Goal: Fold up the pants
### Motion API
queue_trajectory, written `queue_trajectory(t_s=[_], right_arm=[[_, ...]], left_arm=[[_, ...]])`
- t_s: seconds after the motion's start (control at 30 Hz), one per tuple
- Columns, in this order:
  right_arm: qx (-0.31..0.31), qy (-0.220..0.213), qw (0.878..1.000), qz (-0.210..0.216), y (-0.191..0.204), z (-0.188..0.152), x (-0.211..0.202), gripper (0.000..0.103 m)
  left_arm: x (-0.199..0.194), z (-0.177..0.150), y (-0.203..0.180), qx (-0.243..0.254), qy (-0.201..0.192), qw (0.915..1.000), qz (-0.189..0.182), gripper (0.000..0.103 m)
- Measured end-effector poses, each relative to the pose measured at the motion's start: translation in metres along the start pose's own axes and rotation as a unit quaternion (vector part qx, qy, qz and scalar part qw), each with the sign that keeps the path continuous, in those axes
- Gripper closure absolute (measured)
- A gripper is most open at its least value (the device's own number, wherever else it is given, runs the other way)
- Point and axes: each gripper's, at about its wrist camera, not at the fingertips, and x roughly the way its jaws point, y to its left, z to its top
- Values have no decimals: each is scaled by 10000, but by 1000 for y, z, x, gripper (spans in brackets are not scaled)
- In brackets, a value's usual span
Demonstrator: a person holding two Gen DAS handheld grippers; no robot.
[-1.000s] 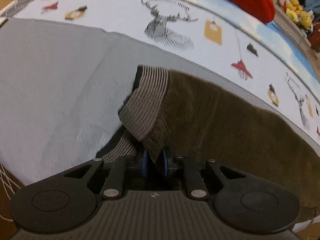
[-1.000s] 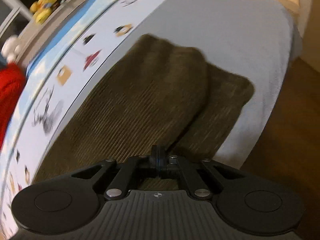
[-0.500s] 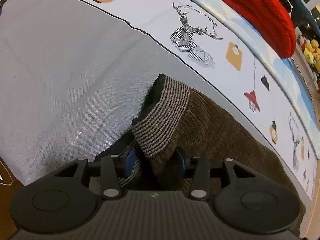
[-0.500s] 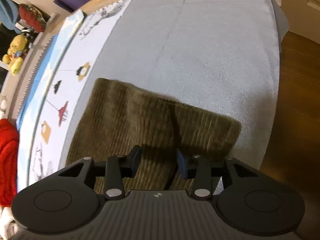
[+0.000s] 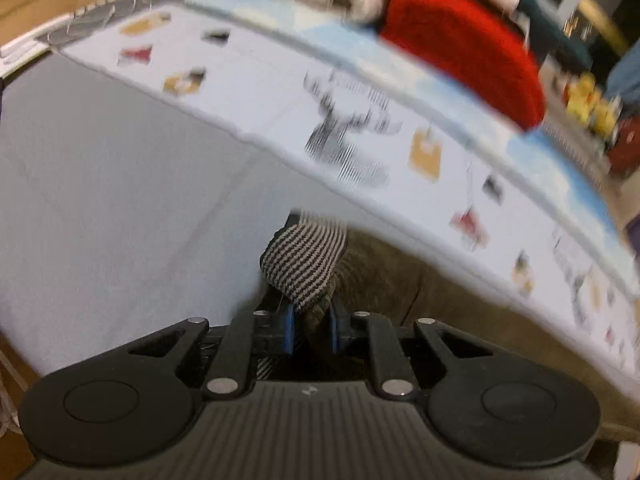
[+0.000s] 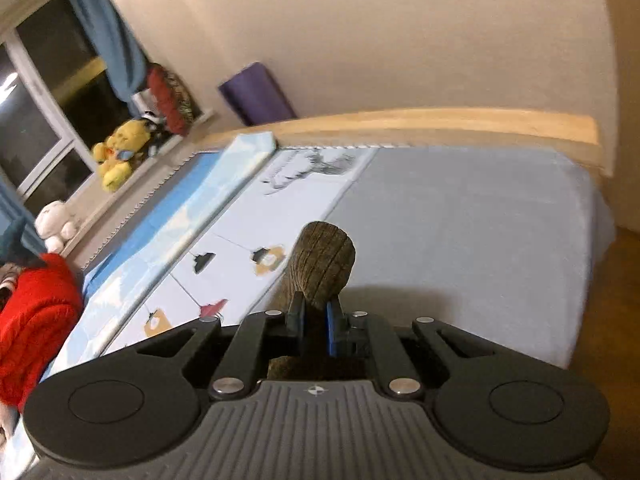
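Olive-brown corduroy pants (image 5: 420,296) lie on the bed. Their striped ribbed waistband (image 5: 304,264) stands bunched up in front of my left gripper (image 5: 312,326), which is shut on the fabric just below it. My right gripper (image 6: 316,320) is shut on the leg end of the pants (image 6: 324,264), which sticks up lifted above the grey sheet. The rest of the pants is hidden below the right gripper's body.
The bed has a grey sheet (image 6: 460,240) and a white printed strip (image 5: 300,108) with deer and lamps. A red knit garment (image 5: 468,48) lies at the far side, also seen in the right wrist view (image 6: 32,320). Stuffed toys (image 6: 116,156) sit on the windowsill. A wooden bed frame (image 6: 440,124) borders the mattress.
Both grippers were open around the fabric half a second ago and have shut on it. The right gripper has lifted the leg end off the bed. The left view has shifted and blurred.
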Motion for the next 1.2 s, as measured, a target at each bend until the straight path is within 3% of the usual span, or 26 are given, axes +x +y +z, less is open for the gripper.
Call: queue_trajectory(t_s=[0.07, 0.1, 0.17, 0.23, 0.3, 0.4, 0.47, 0.53, 0.6, 0.67, 0.7, 0.77, 0.83, 0.93, 1.0, 1.07, 1.2], right_arm=[[-214, 806, 9940, -707, -11, -12, 23, 93], [-2, 1211, 9876, -1003, -25, -18, 35, 93], [480, 1595, 9778, -1270, -49, -25, 46, 93], [601, 1534, 9803, -1093, -53, -22, 45, 93], [308, 1361, 9859, -923, -42, -21, 39, 93], [-32, 1444, 9828, -1149, -34, -26, 44, 93], [-79, 1642, 9757, -1452, -36, -31, 51, 87], [-232, 1452, 9726, -1803, -33, -26, 45, 70], [-523, 946, 9755, -1916, -19, -21, 29, 70], [-1140, 327, 9784, -1691, 2, -15, 15, 70], [-1474, 87, 9775, -1509, 14, -16, 10, 70], [-1896, -7, 9747, -1185, 29, -23, 11, 70], [-2049, 385, 9749, -780, 36, -29, 21, 70], [-2100, 1260, 9689, -366, 40, -42, 42, 71], [-2139, 1528, 9645, -248, 45, -49, 49, 71], [-2356, 1727, 9559, -292, 47, -55, 57, 70], [-2699, 2380, 9275, -1016, 42, -69, 84, 70]], left_arm=[[21, -8, 2, 282, 688, 9969, 265, 84], [28, -11, 1, 453, 891, 9943, 367, 84], [32, -13, 2, 627, 1050, 9917, 394, 84], [27, -13, 3, 597, 1026, 9924, 317, 84], [23, -13, 2, 587, 994, 9929, 284, 84], [25, -16, -4, 799, 1096, 9900, 395, 80], [25, -19, -6, 956, 1104, 9874, 601, 67], [19, -16, -6, 1003, 824, 9875, 889, 38], [10, -11, -1, 862, 496, 9905, 954, 35], [-2, -4, 3, 687, 52, 9941, 833, 39], [-9, -1, 1, 686, -198, 9950, 695, 49], [-16, 1, -8, 783, -478, 9952, 326, 59], [-13, -2, -20, 1010, -473, 9938, 30, 73], [3, -11, -34, 1543, -176, 9877, 181, 74], [22, -18, -32, 1690, 329, 9841, 426, 74], [40, -27, -22, 1653, 862, 9795, 761, 75], [38, -25, -29, 1832, 744, 9764, 870, 75]])
